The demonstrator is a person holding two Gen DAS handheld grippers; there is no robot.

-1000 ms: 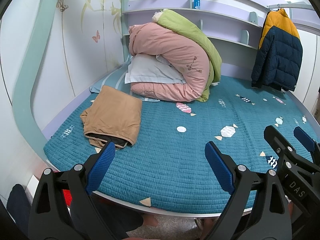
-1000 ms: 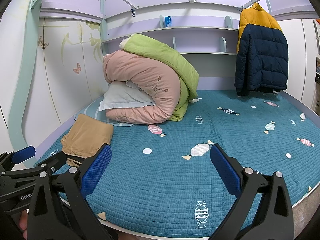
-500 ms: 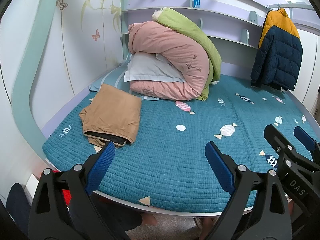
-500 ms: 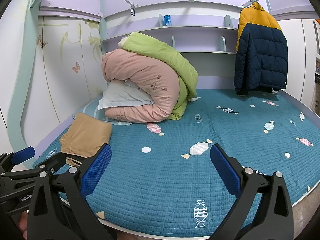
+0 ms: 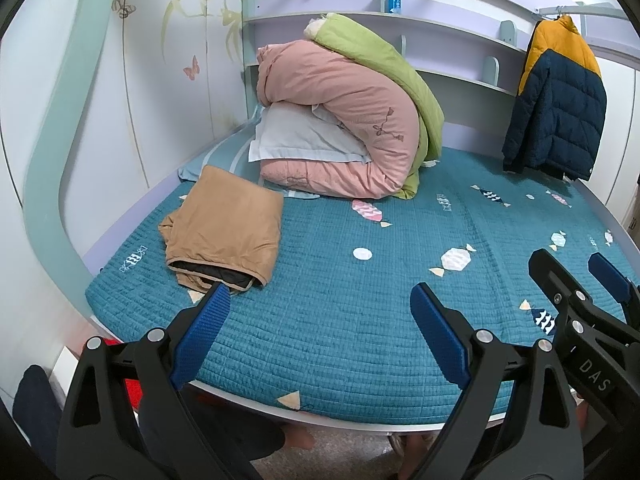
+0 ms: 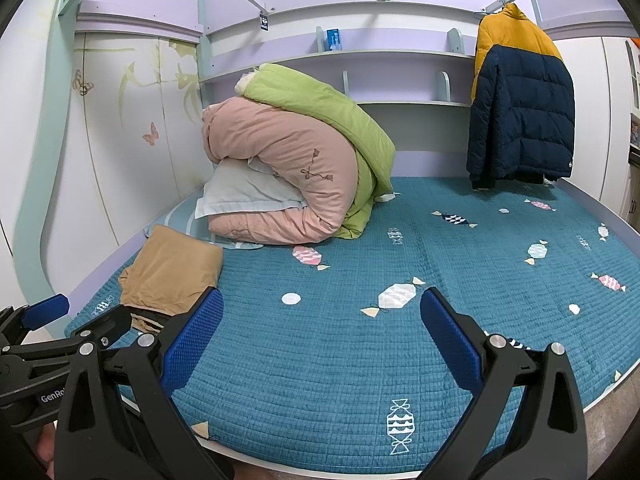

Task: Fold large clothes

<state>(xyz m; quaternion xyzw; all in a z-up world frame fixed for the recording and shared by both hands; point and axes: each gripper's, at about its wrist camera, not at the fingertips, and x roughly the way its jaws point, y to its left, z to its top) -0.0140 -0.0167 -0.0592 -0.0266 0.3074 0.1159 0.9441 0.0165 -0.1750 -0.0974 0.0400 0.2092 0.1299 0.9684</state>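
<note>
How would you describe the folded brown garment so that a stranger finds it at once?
Start at the teal quilted bed, then look to its left edge, in front of the pink duvet. There lies the tan folded garment, flat and rectangular; a dark lining shows at its near opening.

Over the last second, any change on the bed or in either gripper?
Almost nothing. Both views drift slightly. The left gripper and right gripper stay open and empty; nothing grasped or released. The tan folded garment and hanging jacket stayed put.
</note>
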